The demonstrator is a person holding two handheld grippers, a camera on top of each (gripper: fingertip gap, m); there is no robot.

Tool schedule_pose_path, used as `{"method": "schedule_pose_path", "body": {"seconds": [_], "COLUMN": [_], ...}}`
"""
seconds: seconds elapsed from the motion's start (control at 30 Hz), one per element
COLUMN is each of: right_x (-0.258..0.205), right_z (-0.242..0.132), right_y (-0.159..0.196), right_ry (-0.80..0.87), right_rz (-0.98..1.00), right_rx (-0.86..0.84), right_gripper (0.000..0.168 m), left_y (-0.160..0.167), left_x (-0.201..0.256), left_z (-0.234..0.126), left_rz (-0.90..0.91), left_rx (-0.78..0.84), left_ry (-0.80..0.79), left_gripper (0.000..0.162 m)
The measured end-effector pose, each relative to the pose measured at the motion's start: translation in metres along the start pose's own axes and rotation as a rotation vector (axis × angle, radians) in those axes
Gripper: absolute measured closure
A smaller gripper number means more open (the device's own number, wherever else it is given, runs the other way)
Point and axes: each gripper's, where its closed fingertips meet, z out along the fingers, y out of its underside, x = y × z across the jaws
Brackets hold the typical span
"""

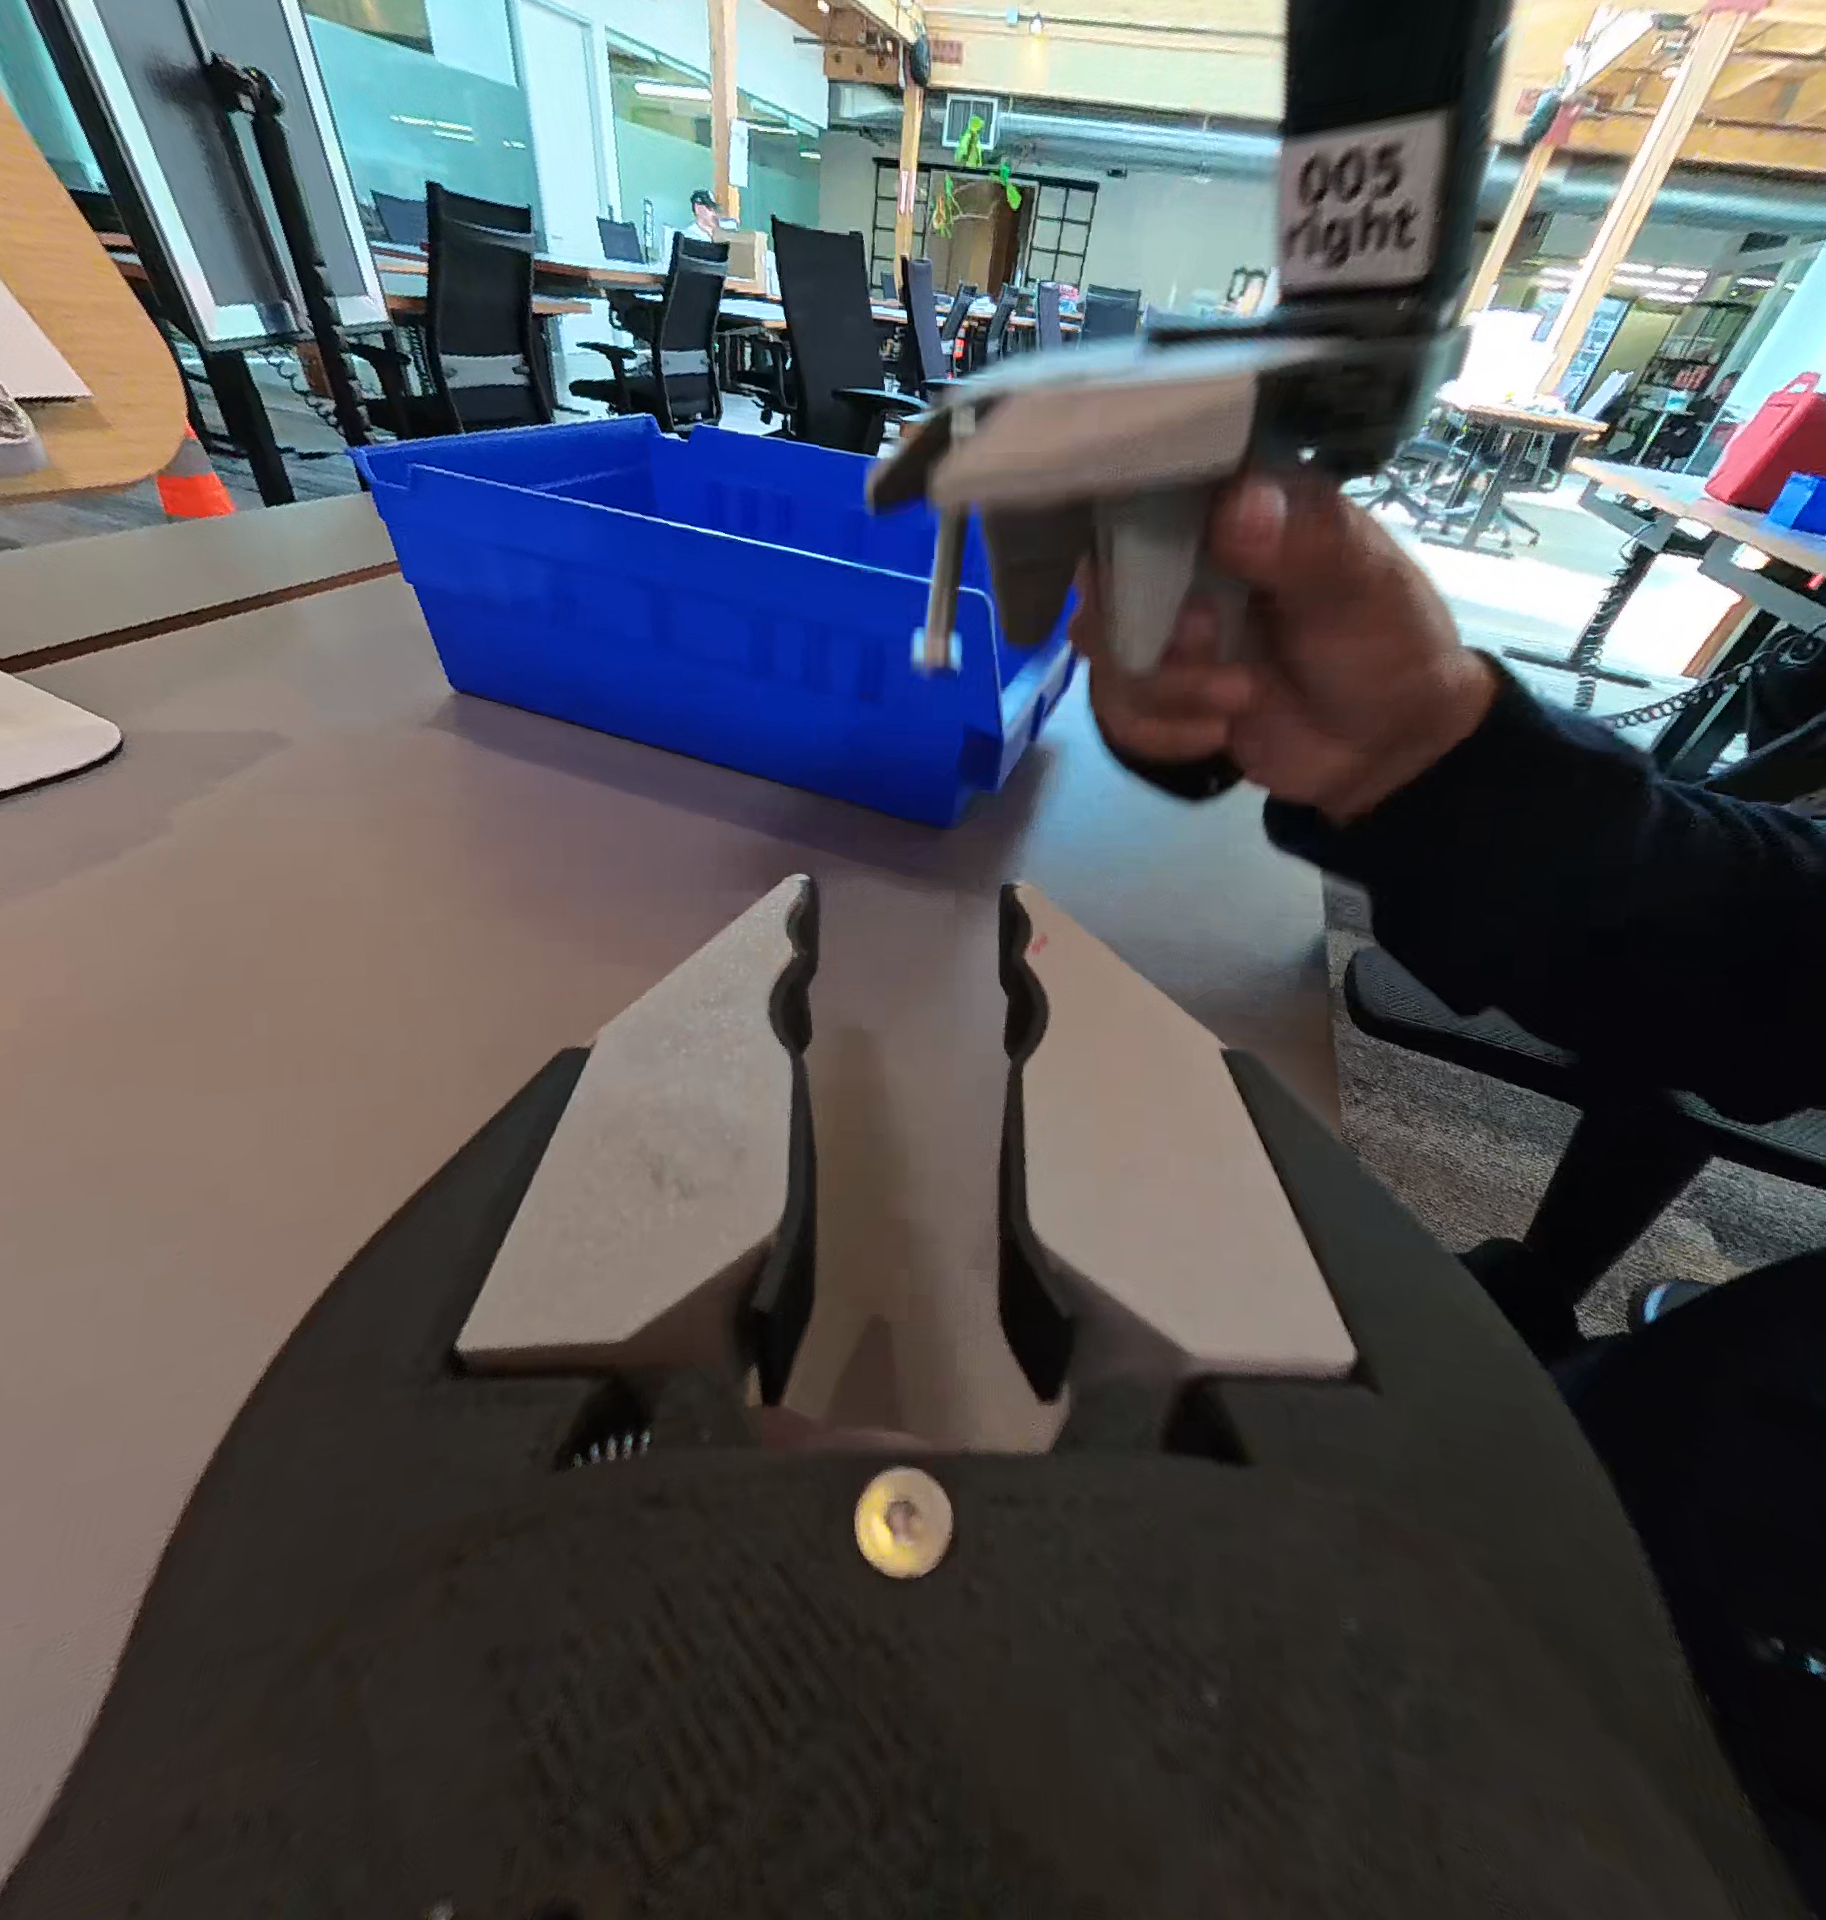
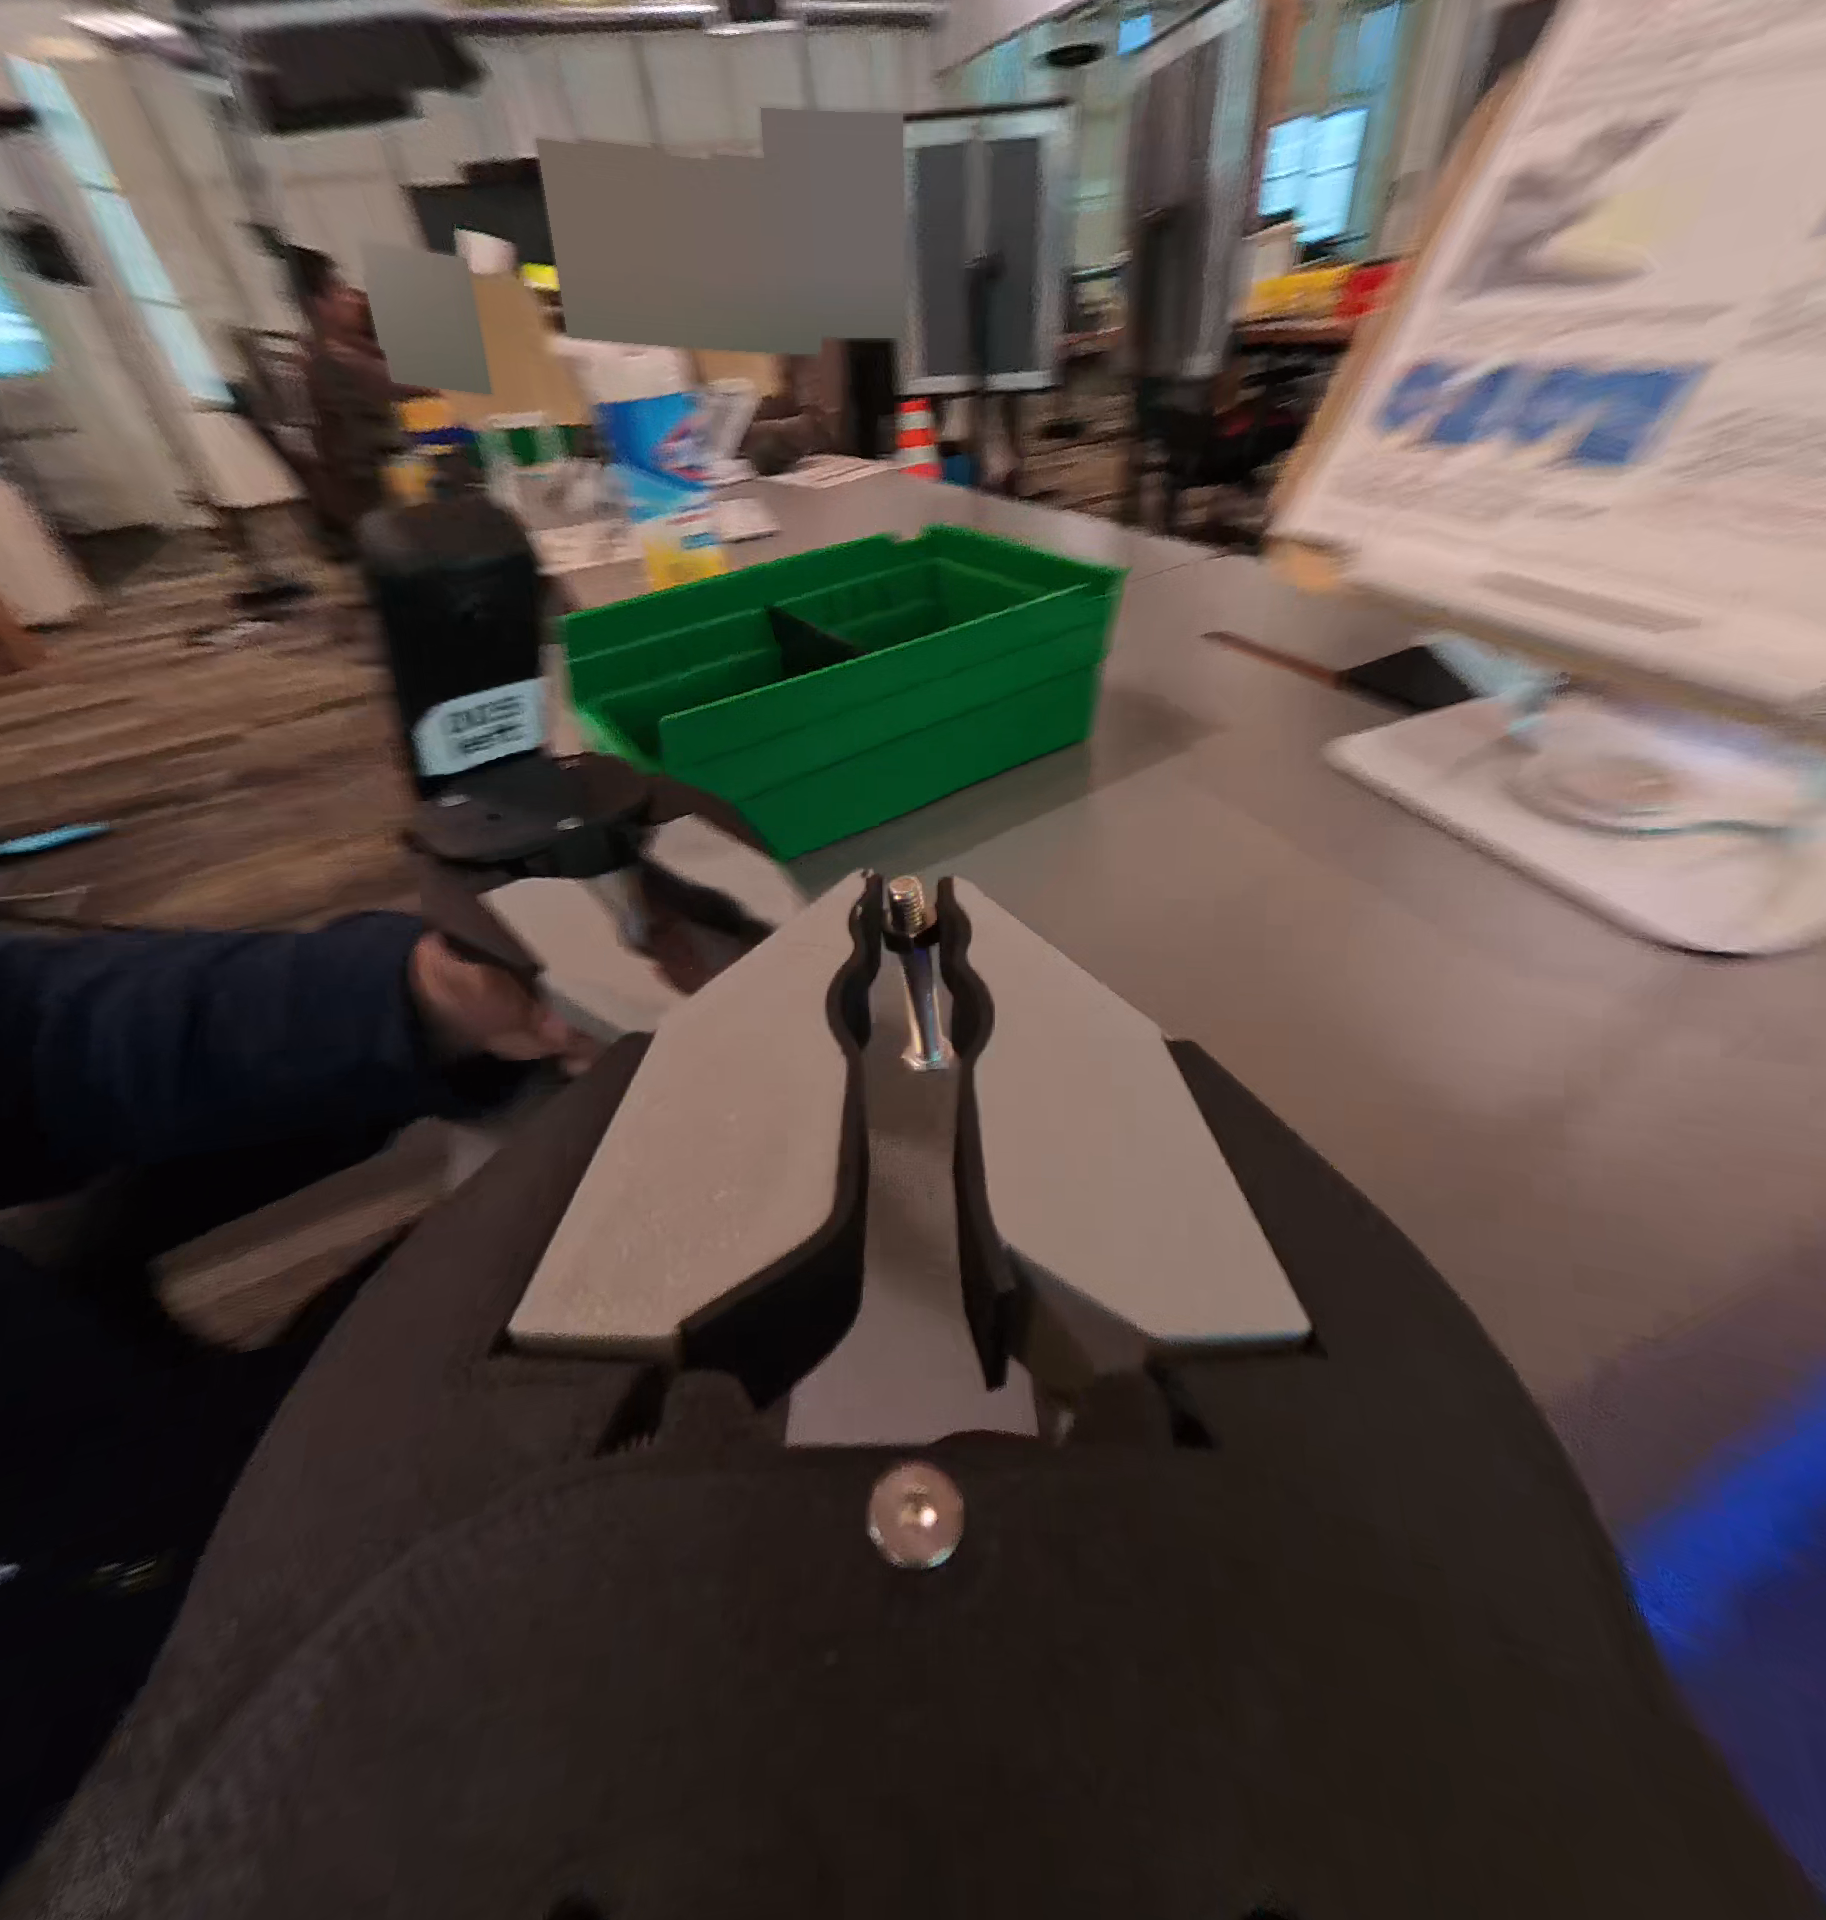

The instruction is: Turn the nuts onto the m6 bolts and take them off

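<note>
Right gripper: grey-and-black two-finger right gripper (image 2: 907, 914) held up in a hand (image 1: 1293, 665) at upper right of left wrist view, fingers pointing left
Right jaws: pinching a silver threaded M6 bolt (image 2: 914, 971) near the tips
Bolt: hangs head-down below the fingertips (image 1: 940, 582), in front of the blue plastic bin (image 1: 680, 582)
Left gripper: grey-and-black left gripper (image 1: 907, 914) low over the grey tabletop (image 1: 265, 935), jaws spread, nothing between
Green divided bin (image 2: 867, 665): centre of right wrist view, beyond the bolt
Nut: can't tell
</note>
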Motion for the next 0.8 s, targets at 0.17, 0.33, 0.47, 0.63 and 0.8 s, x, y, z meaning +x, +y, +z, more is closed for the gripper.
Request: {"method": "schedule_pose_path", "body": {"seconds": [0.17, 0.33, 0.47, 0.63, 0.8], "right_x": [0.118, 0.203, 0.223, 0.208, 0.127], "right_z": [-0.107, -0.160, -0.158, -0.134, -0.068], "right_y": [-0.015, 0.073, 0.104, 0.074, 0.018], "right_ry": [0.539, 0.728, 0.734, 0.701, 0.480], "right_rz": [-0.053, 0.118, 0.180, 0.134, 0.020], "right_rx": [-0.126, -0.583, -0.693, -0.580, -0.368], "right_gripper": [0.161, 0.160, 0.153, 0.137, 0.133], "left_y": [0.001, 0.003, 0.002, 0.001, 0.003], "left_x": [0.000, 0.001, -0.001, -0.001, 0.001], "left_z": [0.001, 0.003, 0.002, 0.002, 0.003], "left_rz": [-0.001, 0.013, 0.002, 0.003, 0.022], "left_rx": [-0.010, -0.026, -0.020, -0.014, -0.031], "left_ry": [0.000, -0.006, -0.010, -0.012, -0.010], "left_gripper": [0.131, 0.133, 0.133, 0.133, 0.133]}}
